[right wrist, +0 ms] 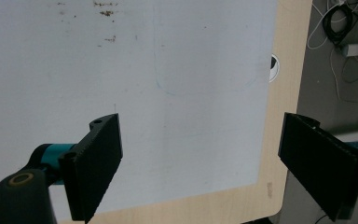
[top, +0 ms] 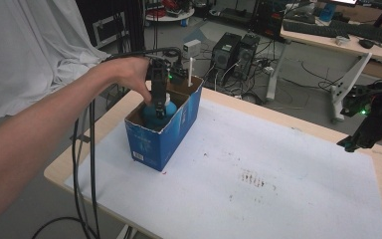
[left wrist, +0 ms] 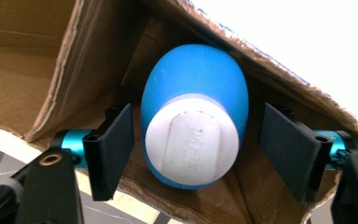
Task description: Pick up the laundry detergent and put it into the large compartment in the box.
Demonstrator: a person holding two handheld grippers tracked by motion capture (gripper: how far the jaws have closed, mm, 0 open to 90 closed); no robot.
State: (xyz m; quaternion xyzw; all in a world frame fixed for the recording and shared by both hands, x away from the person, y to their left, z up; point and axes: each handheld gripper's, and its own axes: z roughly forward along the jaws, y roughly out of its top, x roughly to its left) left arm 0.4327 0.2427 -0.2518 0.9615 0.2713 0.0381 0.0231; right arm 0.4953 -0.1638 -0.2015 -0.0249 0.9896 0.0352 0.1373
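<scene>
1. Reaching down into the blue cardboard box [top: 165, 134], the left tool [top: 158, 102] hangs over a blue bottle [top: 157, 113] that stands inside it.
2. Seen from the left gripper view, the blue bottle [left wrist: 195, 114] sits squarely between the two jaws, its white cap [left wrist: 192, 140] facing the camera.
3. Both jaws of the left tool [left wrist: 196, 154] stand apart, one at 9 o'clock of the cap and one at 3 o'clock, each with a gap to the bottle, so nothing is clamped.
4. On the high view the box stands at about 10 o'clock on the worktop [top: 258, 174], on its white sheet.
5. Over at 3 o'clock, by the worktop's edge, the right tool [top: 350, 144] hovers well apart from the box.
6. Its own view shows the right tool [right wrist: 200, 163] with jaws spread wide, holding nothing, above the white sheet [right wrist: 168, 70].
</scene>
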